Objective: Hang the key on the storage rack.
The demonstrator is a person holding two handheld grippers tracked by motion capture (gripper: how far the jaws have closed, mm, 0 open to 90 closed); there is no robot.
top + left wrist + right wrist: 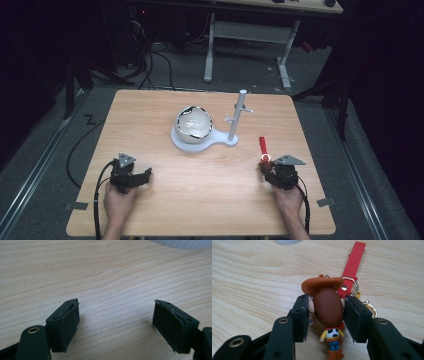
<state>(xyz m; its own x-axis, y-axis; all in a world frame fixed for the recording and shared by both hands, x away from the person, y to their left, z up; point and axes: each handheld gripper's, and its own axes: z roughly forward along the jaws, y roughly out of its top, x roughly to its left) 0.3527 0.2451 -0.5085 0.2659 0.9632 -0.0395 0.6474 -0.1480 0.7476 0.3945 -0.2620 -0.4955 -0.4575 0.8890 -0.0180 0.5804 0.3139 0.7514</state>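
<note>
A small cowboy figure keychain (pixel 327 310) with a brown hat, a red strap (pixel 353 261) and metal rings lies on the wooden table (pixel 200 195). My right gripper (pixel 326 312) is shut on the figure's head, its pads pressed against both sides. From above, the right gripper (pixel 272 170) sits at the table's right front, with the red strap (pixel 262 146) stretching away from it. My left gripper (pixel 116 322) is open over bare wood, nothing between its jaws; it rests at the left front (pixel 137 177).
A white stand (pixel 200 142) with a flat base holds a white bowl (pixel 194 123) and an upright peg post (pixel 238 117) at mid table. A desk frame and cables stand on the floor beyond the far edge.
</note>
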